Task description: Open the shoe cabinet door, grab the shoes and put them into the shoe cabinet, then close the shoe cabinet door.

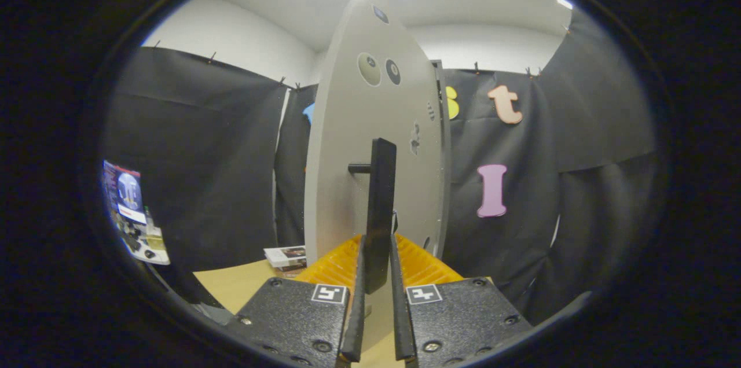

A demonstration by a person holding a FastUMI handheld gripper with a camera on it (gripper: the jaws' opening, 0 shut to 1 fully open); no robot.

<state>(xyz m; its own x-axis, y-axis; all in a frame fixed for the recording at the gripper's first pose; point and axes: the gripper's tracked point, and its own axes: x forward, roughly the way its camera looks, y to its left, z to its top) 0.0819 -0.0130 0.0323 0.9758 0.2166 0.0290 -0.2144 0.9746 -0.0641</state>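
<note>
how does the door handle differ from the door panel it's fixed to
The door handle is a dark, narrow bar; the door panel is pale grey, broad and tall. The handle stands off the panel on a short post, and the tool is shut on it with a finger on each side, while the panel goes untouched. The panel has round fitting holes; the handle looks plain. Both stand upright.

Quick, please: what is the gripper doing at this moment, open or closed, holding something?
Gripper: closed on the door handle, both fingers pressing it.
</note>
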